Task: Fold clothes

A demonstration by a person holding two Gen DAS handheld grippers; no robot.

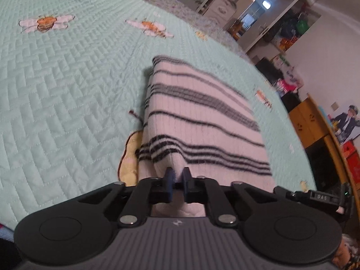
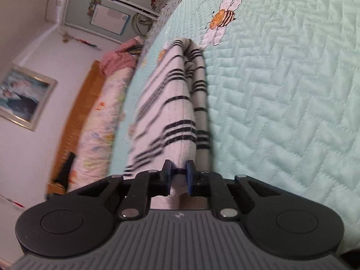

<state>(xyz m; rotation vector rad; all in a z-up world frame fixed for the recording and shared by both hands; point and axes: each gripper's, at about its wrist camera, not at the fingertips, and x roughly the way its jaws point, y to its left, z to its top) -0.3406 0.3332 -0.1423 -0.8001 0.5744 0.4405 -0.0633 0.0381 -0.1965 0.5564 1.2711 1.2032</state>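
1. The left gripper (image 1: 177, 173) has its two blue-padded fingers drawn close together, pinching a small bunch of a white knit garment with black stripes (image 1: 198, 117) at its near edge
2. In the left wrist view the garment lies folded on a mint-green quilted bedspread (image 1: 67, 94), its stripes running across the top layer and its far corner pointing away from the camera
3. A yellow shape stitched on the bedspread (image 1: 129, 157) shows just beside the garment's near left edge, partly under it
4. Bee-and-flower patches (image 1: 46, 23) dot the bedspread well beyond the garment
5. The right gripper (image 2: 178, 169) is likewise narrowed onto the same striped garment (image 2: 171, 103), its fingers clamping an edge of the fabric where a seam runs away from the camera
6. In the right wrist view the garment appears lifted into a long fold, with several layers stacked side by side and curling over at the far end; the lower layers touch the bedspread (image 2: 281, 90)
7. A bee patch on a white flower (image 2: 221, 18) sits on the bedspread just past the garment's far end
8. Beside the bed in that view a floral quilt (image 2: 101, 121) lies rolled along a wooden headboard (image 2: 76, 117), with a framed picture (image 2: 22, 96) on the wall
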